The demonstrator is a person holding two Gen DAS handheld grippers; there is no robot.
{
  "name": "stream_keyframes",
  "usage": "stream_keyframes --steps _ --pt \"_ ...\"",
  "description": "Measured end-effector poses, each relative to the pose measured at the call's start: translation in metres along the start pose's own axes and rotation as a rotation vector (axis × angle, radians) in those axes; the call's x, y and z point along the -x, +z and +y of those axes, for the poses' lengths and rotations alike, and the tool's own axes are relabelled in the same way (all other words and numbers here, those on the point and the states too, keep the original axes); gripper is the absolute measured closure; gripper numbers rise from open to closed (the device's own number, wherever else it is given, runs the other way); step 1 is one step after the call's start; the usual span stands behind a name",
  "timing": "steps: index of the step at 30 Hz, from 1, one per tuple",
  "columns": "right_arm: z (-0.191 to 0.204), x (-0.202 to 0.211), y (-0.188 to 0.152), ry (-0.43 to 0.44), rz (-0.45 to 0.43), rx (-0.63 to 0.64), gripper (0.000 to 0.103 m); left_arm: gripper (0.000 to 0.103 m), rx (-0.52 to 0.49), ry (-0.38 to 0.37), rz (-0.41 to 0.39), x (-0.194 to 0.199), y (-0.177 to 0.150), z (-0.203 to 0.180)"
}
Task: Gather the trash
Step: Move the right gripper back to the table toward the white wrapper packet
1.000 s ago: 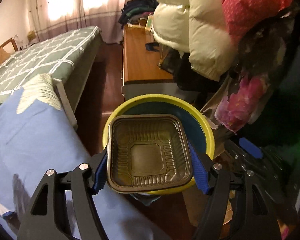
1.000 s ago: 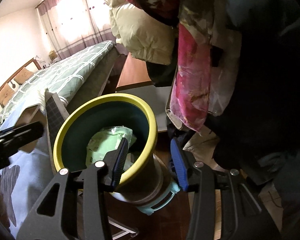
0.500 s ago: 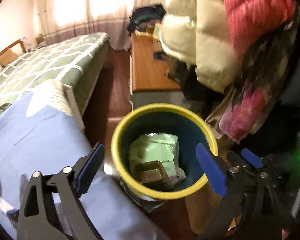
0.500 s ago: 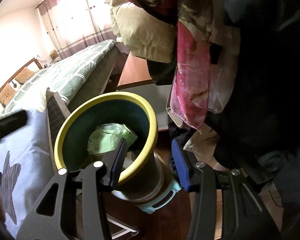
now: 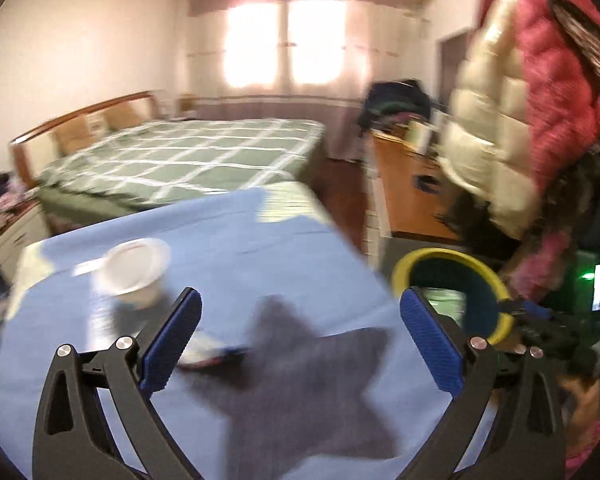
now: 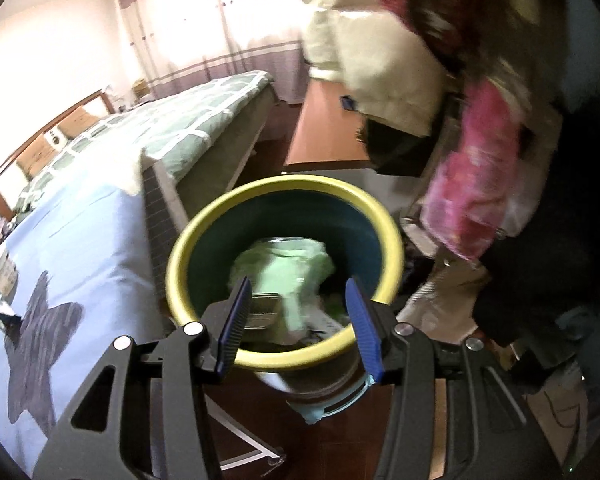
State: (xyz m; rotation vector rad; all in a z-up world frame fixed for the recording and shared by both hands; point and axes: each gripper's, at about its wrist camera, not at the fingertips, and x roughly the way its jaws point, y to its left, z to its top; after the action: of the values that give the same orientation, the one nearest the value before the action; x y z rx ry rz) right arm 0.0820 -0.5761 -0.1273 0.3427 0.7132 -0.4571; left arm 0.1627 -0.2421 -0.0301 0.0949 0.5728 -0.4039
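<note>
The left tool (image 5: 300, 316) is hovering low over the blue cloth (image 5: 228, 248) on the tabletop, its blue pads spread wide and gripping nothing. Just beyond its left pad a small, blurred wrapper (image 5: 204, 354) is lying on the cloth at the edge of a dark star print (image 5: 312, 376). Farther out and to the left, a white bowl (image 5: 134, 272) is sitting on the cloth, apart from the wrapper. The cloth's right edge is dropping off beside the yellow-rimmed bin (image 5: 452, 280), which is standing past the tool's right pad.

The right tool (image 6: 298, 316) is pointing down into that bin (image 6: 284, 216) from above its near rim, pads parted and holding nothing that can be seen; whether they are touching the rim cannot be told. Inside, a brown plastic tray (image 6: 264, 310) is lying against a pale green bag (image 6: 288, 264). The bin is standing on the floor just beside the tabletop edge, with hanging coats (image 6: 460, 92) crowding its right side. Beyond, a narrow strip of floor is running between the green checked bed (image 5: 180, 156) and a wooden cabinet (image 5: 404, 184).
</note>
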Motion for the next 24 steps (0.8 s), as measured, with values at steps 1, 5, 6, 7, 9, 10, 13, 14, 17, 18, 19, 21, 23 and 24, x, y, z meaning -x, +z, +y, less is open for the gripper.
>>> stream_keyframes --steps 1,5,6,7,9,10,13,14,17,18,19,21,23,24 --pt "0.008 0.001 0.001 0.009 -0.001 0.013 0.056 0.005 0.018 0.03 -0.005 0.004 -0.004 0.015" --pt "0.049 0.005 0.002 0.06 -0.001 0.073 0.056 0.005 0.101 0.18 -0.011 0.02 -0.025 0.088" --pt "0.06 0.007 0.002 0.073 -0.002 0.093 0.056 0.005 0.116 0.212 -0.012 0.024 -0.029 0.104" --pt "0.073 0.008 0.002 0.084 -0.001 0.114 0.055 0.005 0.13 0.248 -0.015 0.027 -0.034 0.119" --pt "0.099 0.008 0.0 0.12 0.006 0.153 0.055 0.005 0.161 0.321 -0.024 0.033 -0.044 0.153" --pt "0.112 0.009 -0.001 0.142 0.012 0.173 0.055 0.005 0.173 0.348 -0.027 0.036 -0.05 0.166" --pt "0.155 0.012 -0.005 0.2 0.019 0.244 0.055 0.005 0.202 0.439 -0.031 0.037 -0.064 0.204" --pt "0.17 0.013 -0.006 0.223 0.023 0.267 0.055 0.005 0.21 0.475 -0.023 0.037 -0.07 0.219" --pt "0.209 0.018 -0.01 0.288 0.032 0.335 0.055 0.005 0.232 0.526 -0.012 0.037 -0.082 0.243" --pt "0.221 0.021 -0.011 0.309 0.03 0.36 0.055 0.005 0.245 0.529 -0.009 0.037 -0.085 0.248" --pt "0.234 0.022 -0.012 0.332 0.03 0.385 0.055 0.005 0.255 0.526 -0.009 0.037 -0.087 0.25" --pt "0.259 0.025 -0.014 0.394 0.048 0.431 0.055 0.005 0.283 0.529 -0.007 0.038 -0.093 0.26" --pt "0.283 0.028 -0.018 0.448 0.065 0.483 0.053 0.005 0.306 0.514 0.001 0.035 -0.094 0.267" --pt "0.295 0.028 -0.02 0.463 0.066 0.52 0.051 0.005 0.318 0.509 -0.001 0.035 -0.095 0.269"
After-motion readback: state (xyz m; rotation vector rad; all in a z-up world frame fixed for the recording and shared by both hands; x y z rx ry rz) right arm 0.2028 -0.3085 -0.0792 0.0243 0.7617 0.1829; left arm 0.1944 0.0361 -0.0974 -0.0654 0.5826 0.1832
